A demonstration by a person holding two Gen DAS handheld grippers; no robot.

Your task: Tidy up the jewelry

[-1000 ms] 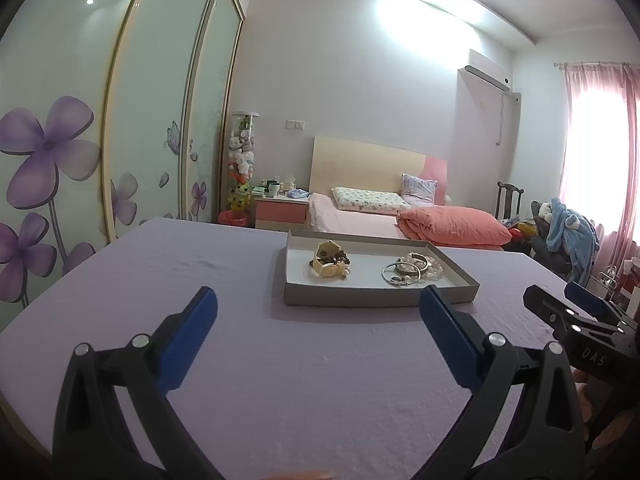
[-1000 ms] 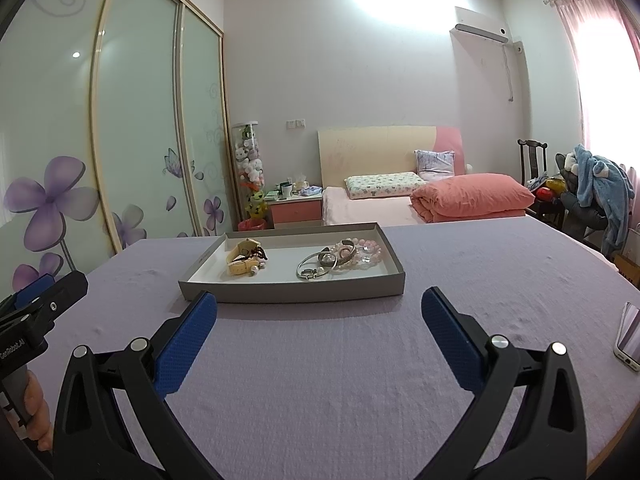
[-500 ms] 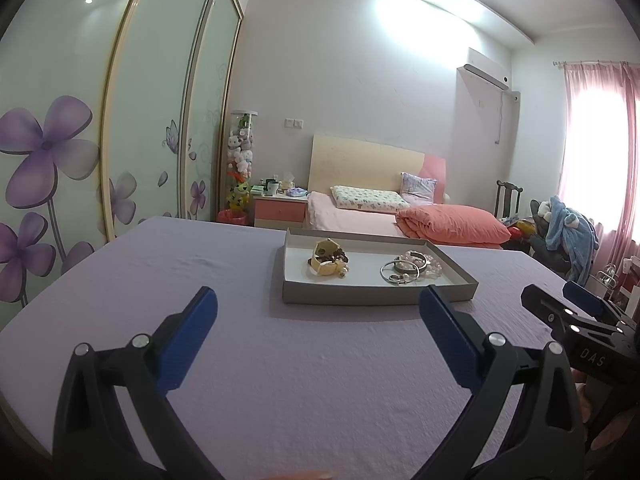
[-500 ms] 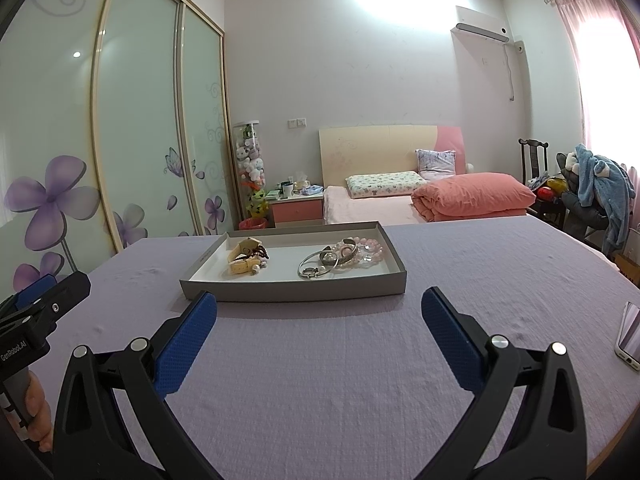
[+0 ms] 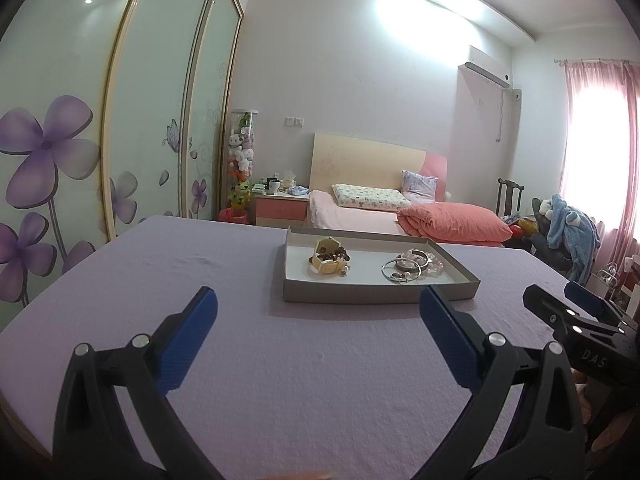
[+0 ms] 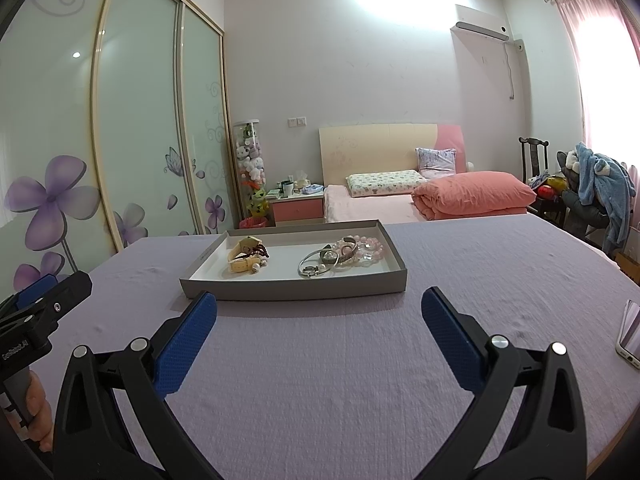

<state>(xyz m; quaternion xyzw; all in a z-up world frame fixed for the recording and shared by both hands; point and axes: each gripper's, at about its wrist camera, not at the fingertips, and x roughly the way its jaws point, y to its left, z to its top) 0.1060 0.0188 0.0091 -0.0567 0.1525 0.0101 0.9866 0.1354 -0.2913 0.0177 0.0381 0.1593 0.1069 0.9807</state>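
A shallow grey tray (image 5: 360,294) (image 6: 296,292) with a white floor sits on the lilac table. In it lie a cream-strapped watch with dark beads (image 5: 328,260) (image 6: 246,258) on the left, and silver bangles (image 5: 402,270) (image 6: 316,264) with a pink bead bracelet (image 6: 366,250) on the right. My left gripper (image 5: 318,330) is open and empty, short of the tray's near wall. My right gripper (image 6: 319,330) is open and empty, also short of the tray. Each gripper shows at the edge of the other's view.
The lilac cloth-covered table (image 5: 280,360) fills the foreground. A phone (image 6: 630,334) lies at its right edge. Behind are a bed with a coral duvet (image 6: 472,192), a pink nightstand (image 6: 298,208), sliding wardrobe doors and a chair with blue clothes (image 6: 600,184).
Both grippers have stayed open and nearly still; the views have shifted only slightly toward the tray.
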